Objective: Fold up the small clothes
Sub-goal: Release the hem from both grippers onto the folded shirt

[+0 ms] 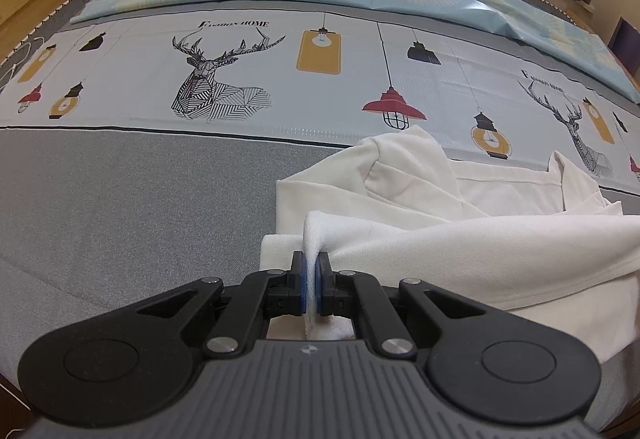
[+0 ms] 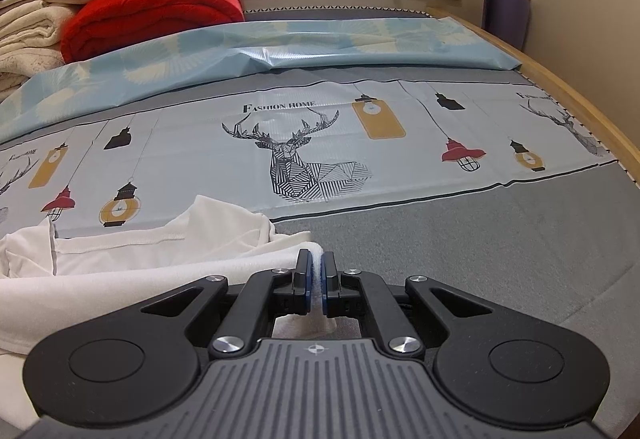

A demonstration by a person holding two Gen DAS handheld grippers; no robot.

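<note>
Grippers, L (image 1: pixel 311 259) & R (image 2: pixel 317 259), both clamped tight on white garment (image 1: pixel 460 239) edge over bed (image 1: pixel 140 199).

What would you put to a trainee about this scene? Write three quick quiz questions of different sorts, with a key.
1. True or false: the left hand-held gripper is shut on the white garment.
2. Multiple choice: in the right wrist view, the right hand-held gripper pinches the garment at (A) its right-hand corner, (B) its middle, (C) nowhere.
3. Fill in: the garment lies partly on the grey bedsheet and partly on the printed band with a ____ drawing.

Key: 1 true; 2 A; 3 deer.
</note>
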